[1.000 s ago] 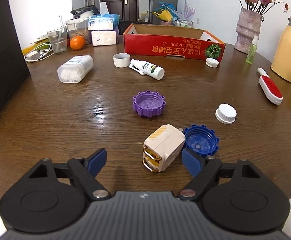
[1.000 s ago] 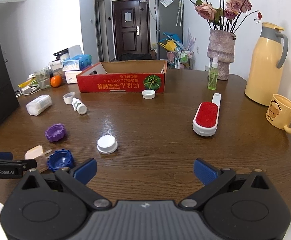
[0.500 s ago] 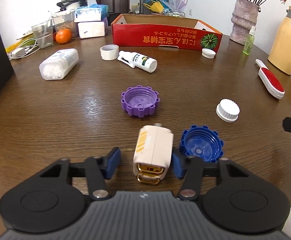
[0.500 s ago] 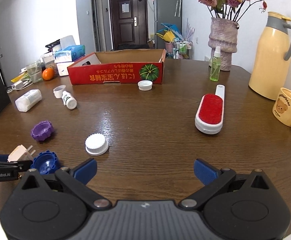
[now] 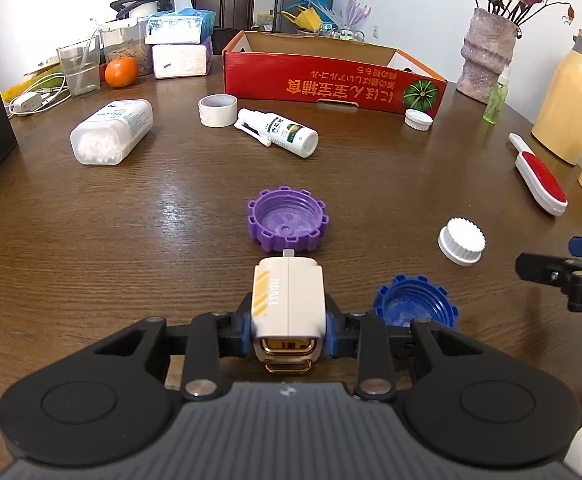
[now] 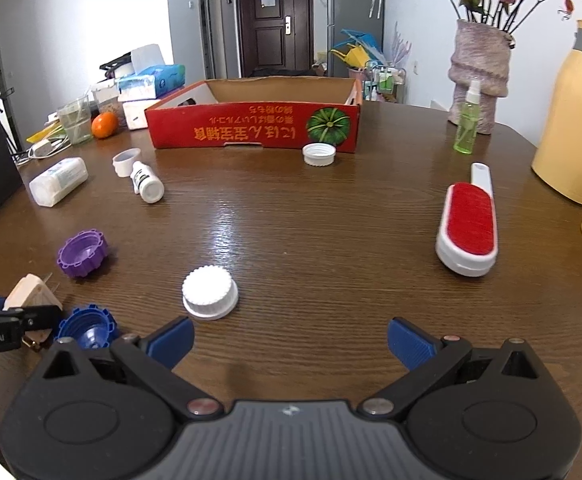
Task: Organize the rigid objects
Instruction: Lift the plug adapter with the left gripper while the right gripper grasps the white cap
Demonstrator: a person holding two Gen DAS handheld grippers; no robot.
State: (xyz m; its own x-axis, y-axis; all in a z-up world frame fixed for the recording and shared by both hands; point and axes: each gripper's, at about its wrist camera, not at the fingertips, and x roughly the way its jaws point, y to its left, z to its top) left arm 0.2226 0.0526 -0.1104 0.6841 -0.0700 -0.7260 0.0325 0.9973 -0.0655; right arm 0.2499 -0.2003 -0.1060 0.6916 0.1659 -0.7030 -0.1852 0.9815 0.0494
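Cream plug adapter sitting clamped in left gripper on the wooden table, right gripper hovering spread wide, lying around: one purple cap, one blue cap, two white caps.

Cream plug adapter, gold-rimmed sockets facing the camera, prong pointing away, is pinched between the left tongs; purple cap just ahead, open side up, blue cap beside, white cap upside down
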